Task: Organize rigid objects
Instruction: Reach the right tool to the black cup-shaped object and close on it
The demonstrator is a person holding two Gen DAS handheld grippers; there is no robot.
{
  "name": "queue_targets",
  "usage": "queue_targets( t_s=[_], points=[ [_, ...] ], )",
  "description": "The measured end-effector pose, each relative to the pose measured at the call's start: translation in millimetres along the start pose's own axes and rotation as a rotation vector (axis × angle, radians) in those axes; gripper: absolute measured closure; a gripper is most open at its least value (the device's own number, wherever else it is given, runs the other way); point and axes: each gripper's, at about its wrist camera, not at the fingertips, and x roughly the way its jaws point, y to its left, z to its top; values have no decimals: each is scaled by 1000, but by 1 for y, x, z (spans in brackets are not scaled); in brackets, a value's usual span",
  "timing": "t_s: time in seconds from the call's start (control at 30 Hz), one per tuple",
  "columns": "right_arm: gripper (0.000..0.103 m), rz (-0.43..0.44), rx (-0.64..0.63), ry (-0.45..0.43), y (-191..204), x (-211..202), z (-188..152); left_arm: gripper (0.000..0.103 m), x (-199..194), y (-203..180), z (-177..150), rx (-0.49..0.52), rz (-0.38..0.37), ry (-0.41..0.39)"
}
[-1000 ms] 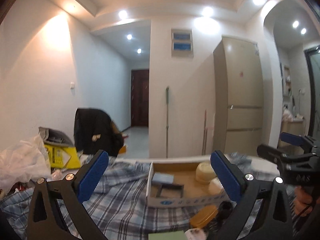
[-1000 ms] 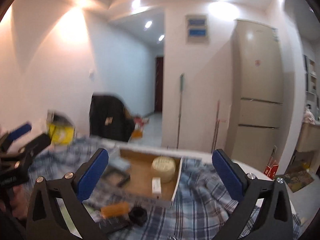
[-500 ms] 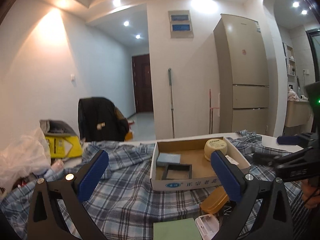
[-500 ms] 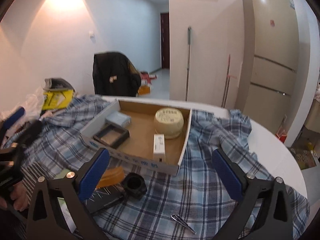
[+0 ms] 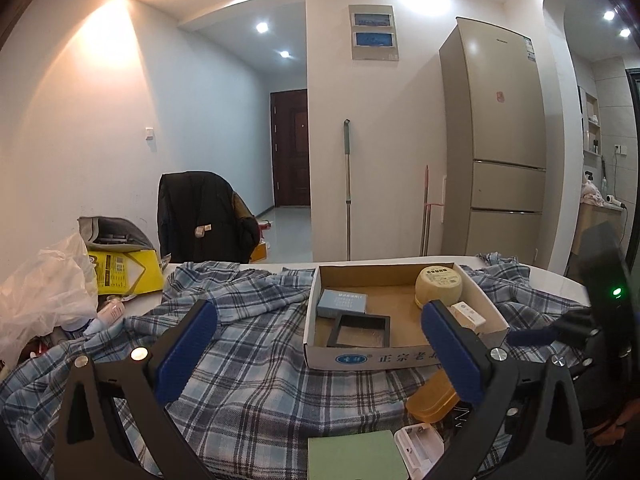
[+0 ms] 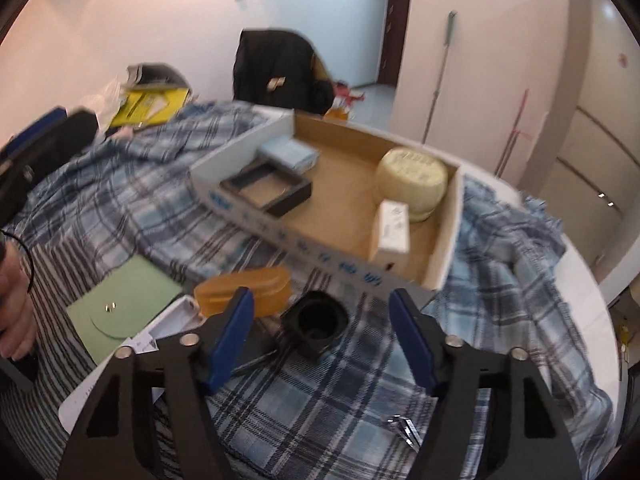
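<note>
4 items in box (image 6: 444, 248); right tool (image 6: 322, 326) closing, empty; left tool (image 5: 320, 344) open.

jar (image 6: 412, 182) in box (image 6: 312, 258), cap (image 6: 316, 322) before box

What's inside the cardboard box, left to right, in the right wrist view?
Black frame → pale round tub, with the white carton lying in front of it. The light blue box sits behind the frame, so it is left out.
</note>
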Motion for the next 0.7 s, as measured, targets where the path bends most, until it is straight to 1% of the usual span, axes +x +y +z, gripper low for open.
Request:
queue_targets(
  t_s=[0.03, 0.1, 0.2, 0.33, 0.5, 0.57, 0.67, 0.7],
  points=[
    [42, 4, 10, 16, -2, 3, -1, 0, 0, 0, 0, 0, -1, 0],
    [54, 9, 35, 48, -7, 10, -2, 0, 0, 0, 0, 0, 0, 1],
    [63, 17, 60, 95, -12, 20, -4, 0, 1, 1, 0, -2, -3, 3],
    [66, 25, 71, 124, -13, 26, -7, 0, 1, 0, 0, -3, -4, 5],
    [66, -39, 76, 94, -15, 16, -7, 0, 0, 1, -1, -4, -5, 7],
    [66, -45, 70, 90, -16, 14, -6, 0, 0, 1, -1, -8, -5, 2],
    [65, -28, 60, 134, -14, 20, -8, 0, -1, 0, -2, -7, -4, -2],
    [63, -41, 64, 144, -15, 22, -8, 0, -1, 0, -2, -8, -3, -2]
  ],
)
